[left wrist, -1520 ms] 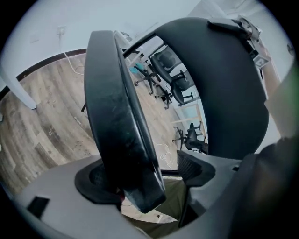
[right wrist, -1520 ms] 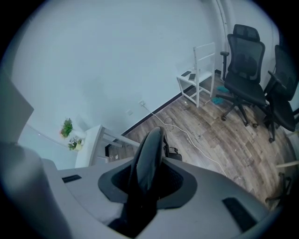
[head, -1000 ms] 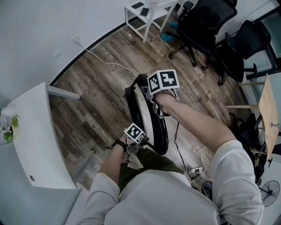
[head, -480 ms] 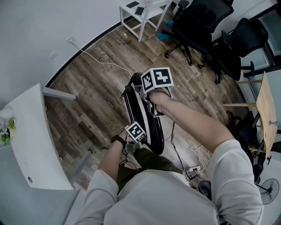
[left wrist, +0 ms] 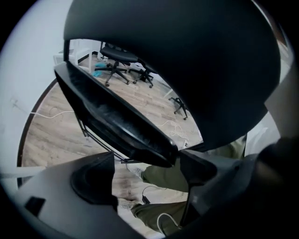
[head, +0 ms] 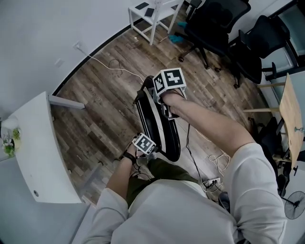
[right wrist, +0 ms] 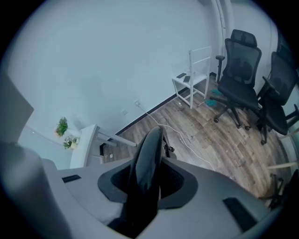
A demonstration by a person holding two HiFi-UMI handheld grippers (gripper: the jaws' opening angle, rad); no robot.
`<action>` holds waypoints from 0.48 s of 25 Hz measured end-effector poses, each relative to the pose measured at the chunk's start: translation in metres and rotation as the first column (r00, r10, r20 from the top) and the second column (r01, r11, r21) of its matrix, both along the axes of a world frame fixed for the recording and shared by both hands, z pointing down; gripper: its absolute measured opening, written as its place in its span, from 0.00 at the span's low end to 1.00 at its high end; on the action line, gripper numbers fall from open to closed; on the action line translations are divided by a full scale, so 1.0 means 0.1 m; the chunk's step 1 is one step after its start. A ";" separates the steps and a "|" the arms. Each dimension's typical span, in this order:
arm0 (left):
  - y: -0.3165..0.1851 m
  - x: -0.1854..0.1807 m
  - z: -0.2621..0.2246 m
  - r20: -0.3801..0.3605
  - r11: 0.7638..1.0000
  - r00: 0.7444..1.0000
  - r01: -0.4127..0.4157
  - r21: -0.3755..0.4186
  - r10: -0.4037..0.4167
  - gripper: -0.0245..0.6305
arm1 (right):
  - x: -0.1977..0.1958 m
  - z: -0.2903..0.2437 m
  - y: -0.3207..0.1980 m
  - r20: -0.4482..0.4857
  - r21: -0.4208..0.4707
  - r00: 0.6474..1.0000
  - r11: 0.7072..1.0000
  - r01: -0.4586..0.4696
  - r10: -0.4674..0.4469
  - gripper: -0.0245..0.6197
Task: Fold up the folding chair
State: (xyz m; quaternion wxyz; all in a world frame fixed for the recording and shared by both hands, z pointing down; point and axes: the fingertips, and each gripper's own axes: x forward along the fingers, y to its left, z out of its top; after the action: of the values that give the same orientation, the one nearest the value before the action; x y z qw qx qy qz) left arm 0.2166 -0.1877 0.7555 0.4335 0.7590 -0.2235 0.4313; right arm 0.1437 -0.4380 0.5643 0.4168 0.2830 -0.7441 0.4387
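Note:
The black folding chair stands on the wood floor below me, its panels nearly flat together and seen edge-on. My right gripper is shut on the top edge of one black panel, which runs between its pads; its jaws have just closed a little further. My left gripper sits at the chair's near end. Its jaws have just been opening and now stand wide apart. The tip of a black panel edge reaches in above the gap, and the left pad is clear of it.
A white table with a small plant stands at the left. Black office chairs and a white stool stand at the back. Cables and a power strip lie on the floor. A wooden tabletop is at the right.
Both grippers stay at the chair. The chair's near end has swung slightly to the right, and the right gripper sits a little higher in the picture.

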 end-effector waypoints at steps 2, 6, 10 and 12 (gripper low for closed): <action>0.02 -0.12 -0.27 -0.014 0.995 0.996 0.086 0.041 -0.086 0.69 | 0.02 0.00 -0.02 -0.002 0.005 1.000 1.000 0.004 -0.004 0.21; 0.12 -0.03 -1.13 -0.152 0.970 0.968 0.218 0.104 -0.201 0.69 | 0.07 -0.01 -0.01 -0.002 0.003 1.000 1.000 0.004 -0.004 0.21; 0.13 0.17 -1.89 -0.259 0.949 0.942 0.261 0.175 -0.211 0.70 | 0.04 0.00 0.00 -0.002 0.002 1.000 1.000 0.004 -0.004 0.21; 0.09 0.29 -2.14 -0.271 0.936 0.937 0.281 0.210 -0.221 0.71 | 0.02 0.00 0.00 -0.003 0.002 1.000 1.000 0.003 -0.003 0.22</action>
State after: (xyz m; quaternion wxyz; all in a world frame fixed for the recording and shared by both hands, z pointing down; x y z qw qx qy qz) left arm 0.2455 -0.1788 0.5417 0.4121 0.8188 -0.3160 0.2447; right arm 0.1457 -0.4380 0.5641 0.4182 0.2831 -0.7444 0.4369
